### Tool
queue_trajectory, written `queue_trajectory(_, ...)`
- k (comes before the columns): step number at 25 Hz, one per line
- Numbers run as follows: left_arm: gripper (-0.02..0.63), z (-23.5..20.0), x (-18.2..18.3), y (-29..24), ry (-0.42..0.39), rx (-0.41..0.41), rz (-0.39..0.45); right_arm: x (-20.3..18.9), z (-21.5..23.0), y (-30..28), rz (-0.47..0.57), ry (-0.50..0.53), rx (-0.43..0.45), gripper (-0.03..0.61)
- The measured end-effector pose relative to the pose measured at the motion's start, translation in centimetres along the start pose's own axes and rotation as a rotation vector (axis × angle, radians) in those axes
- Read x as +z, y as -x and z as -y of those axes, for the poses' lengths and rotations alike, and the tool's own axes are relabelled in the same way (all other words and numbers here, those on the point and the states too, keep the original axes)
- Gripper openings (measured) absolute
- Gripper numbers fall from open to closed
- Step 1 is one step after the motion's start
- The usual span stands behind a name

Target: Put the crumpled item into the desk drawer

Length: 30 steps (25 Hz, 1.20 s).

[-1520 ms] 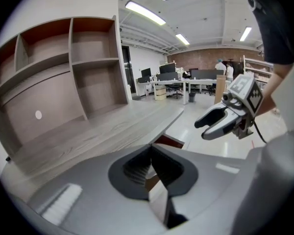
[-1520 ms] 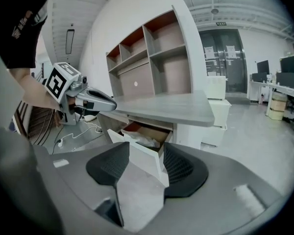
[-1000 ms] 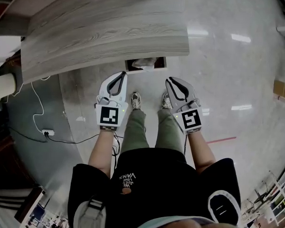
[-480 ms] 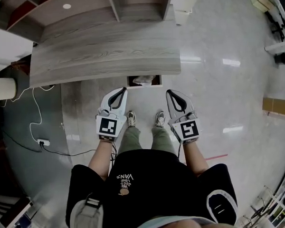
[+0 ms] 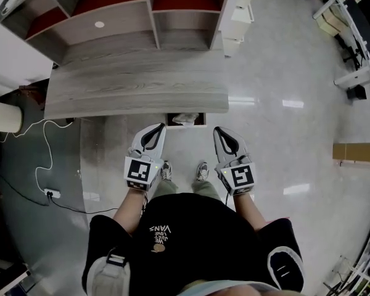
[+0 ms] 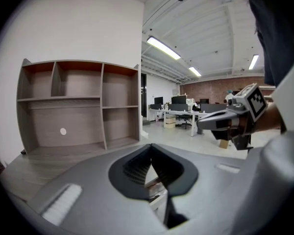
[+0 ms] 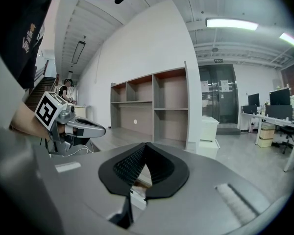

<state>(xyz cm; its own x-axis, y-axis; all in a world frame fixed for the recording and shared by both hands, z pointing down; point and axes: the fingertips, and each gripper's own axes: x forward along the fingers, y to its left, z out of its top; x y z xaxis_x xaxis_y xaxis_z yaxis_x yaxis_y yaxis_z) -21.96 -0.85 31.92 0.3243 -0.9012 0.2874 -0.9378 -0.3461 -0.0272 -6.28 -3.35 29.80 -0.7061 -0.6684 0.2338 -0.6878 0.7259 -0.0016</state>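
Note:
A white crumpled item (image 5: 186, 118) lies inside the small open drawer (image 5: 203, 120) under the front edge of the wood-grain desk (image 5: 135, 85). My left gripper (image 5: 161, 126) and right gripper (image 5: 216, 129) hover side by side just short of the drawer, above the floor, both pointing at it. Both are shut with nothing between their jaws. In the left gripper view the jaws (image 6: 150, 146) meet in a closed tip, and the right gripper (image 6: 225, 122) shows at the right. The right gripper view shows its jaws (image 7: 146, 144) likewise closed, with the left gripper (image 7: 81, 127) at the left.
An open shelf unit (image 5: 129, 11) stands behind the desk, with a white cabinet (image 5: 239, 11) beside it. A cable and power strip (image 5: 49, 193) lie on the floor at the left. The person's feet (image 5: 166, 170) stand between the grippers. A cardboard box (image 5: 356, 153) sits far right.
The person has drawn back from the desk, so the desk and drawer now look smaller and farther off. Both grippers stay side by side, pointing at the drawer.

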Motion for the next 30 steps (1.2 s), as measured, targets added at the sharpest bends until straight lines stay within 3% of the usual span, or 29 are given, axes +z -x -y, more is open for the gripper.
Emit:
queue_trajectory(17, 0.052, 1.5, 4.5, 1.9, -0.011, -0.045, 0.056, 3.4, -0.4, 0.7, 0.061, -0.019, -0.011, 0.003)
queue_trajectory(30, 0.052, 0.7, 5.4, 2.4, -0.05, -0.029, 0.078, 4.6, 0.0, -0.1, 0.087, -0.023, -0.021, 0.003)
